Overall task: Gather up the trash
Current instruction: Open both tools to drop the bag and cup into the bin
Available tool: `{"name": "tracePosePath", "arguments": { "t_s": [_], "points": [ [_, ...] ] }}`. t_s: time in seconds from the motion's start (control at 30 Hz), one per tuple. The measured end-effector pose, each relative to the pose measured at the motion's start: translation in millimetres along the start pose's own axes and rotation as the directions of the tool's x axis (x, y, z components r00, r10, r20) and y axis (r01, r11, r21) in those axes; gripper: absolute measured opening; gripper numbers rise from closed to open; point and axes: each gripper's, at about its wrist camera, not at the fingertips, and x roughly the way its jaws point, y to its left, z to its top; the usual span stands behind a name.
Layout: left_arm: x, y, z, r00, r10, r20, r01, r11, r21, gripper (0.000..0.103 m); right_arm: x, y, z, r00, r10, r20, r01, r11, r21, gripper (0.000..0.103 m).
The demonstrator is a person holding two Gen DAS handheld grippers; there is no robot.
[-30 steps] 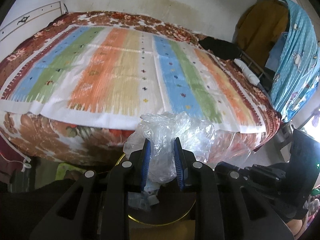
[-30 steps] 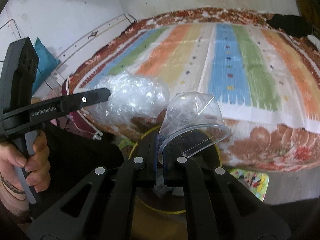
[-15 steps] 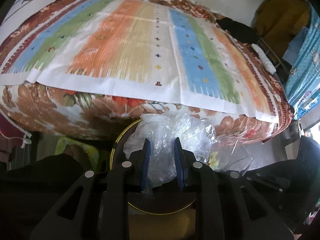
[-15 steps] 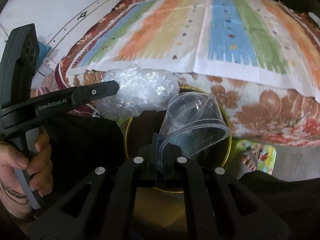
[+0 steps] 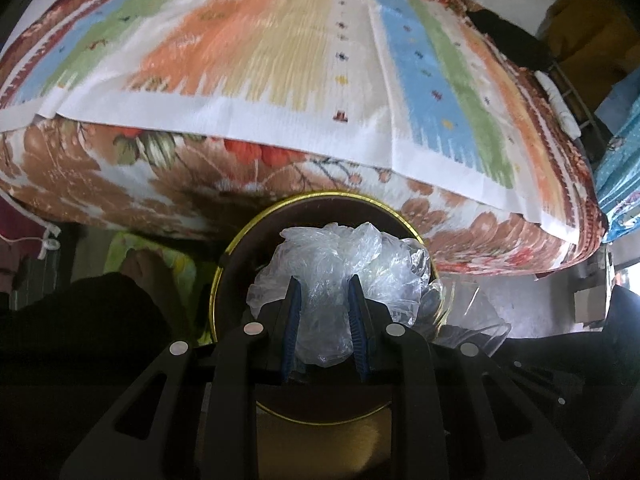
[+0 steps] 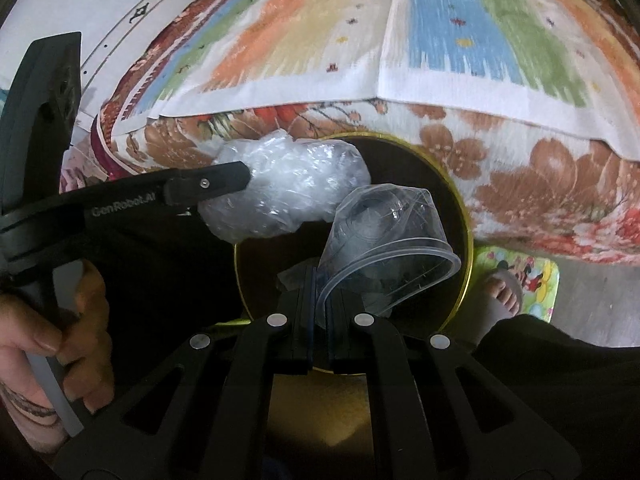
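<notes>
My left gripper (image 5: 323, 284) is shut on a crumpled clear plastic bag (image 5: 344, 264) and holds it over the mouth of a round dark bin with a gold rim (image 5: 224, 256). The bag also shows in the right wrist view (image 6: 288, 196), held by the left gripper's finger (image 6: 208, 182). My right gripper (image 6: 321, 276) is shut on the rim of a clear plastic cup (image 6: 384, 248), tilted on its side over the same bin (image 6: 466, 240). The cup's edge shows at lower right in the left wrist view (image 5: 476, 328).
A bed with a striped cloth (image 5: 280, 60) over a floral sheet (image 5: 120, 176) stands just behind the bin. A person's foot on a colourful mat (image 6: 516, 280) is to the right of the bin. Dark trouser legs (image 6: 560, 380) flank the bin.
Both grippers have moved down from above the bed's edge to over the bin's mouth, still holding the bag and the cup.
</notes>
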Motion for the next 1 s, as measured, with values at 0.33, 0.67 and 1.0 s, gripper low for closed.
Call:
{"name": "tracePosePath", "arguments": {
  "t_s": [0.33, 0.67, 1.0],
  "points": [
    [35, 8, 6, 0.993, -0.009, -0.12, -0.005, 0.994, -0.109, 0.022, 41, -12, 11, 0.992, 0.029, -0.127, -0.017, 0.995, 0.096, 0.004],
    [60, 35, 14, 0.981, -0.045, -0.191, -0.009, 0.961, -0.276, 0.036, 60, -38, 19, 0.987, 0.051, -0.155, -0.006, 0.96, 0.279, 0.034],
    [38, 14, 20, 0.992, -0.06, -0.114, 0.037, 0.981, -0.19, 0.036, 48, -35, 30, 0.995, 0.049, -0.09, -0.024, 0.966, 0.257, 0.036]
  ]
}}
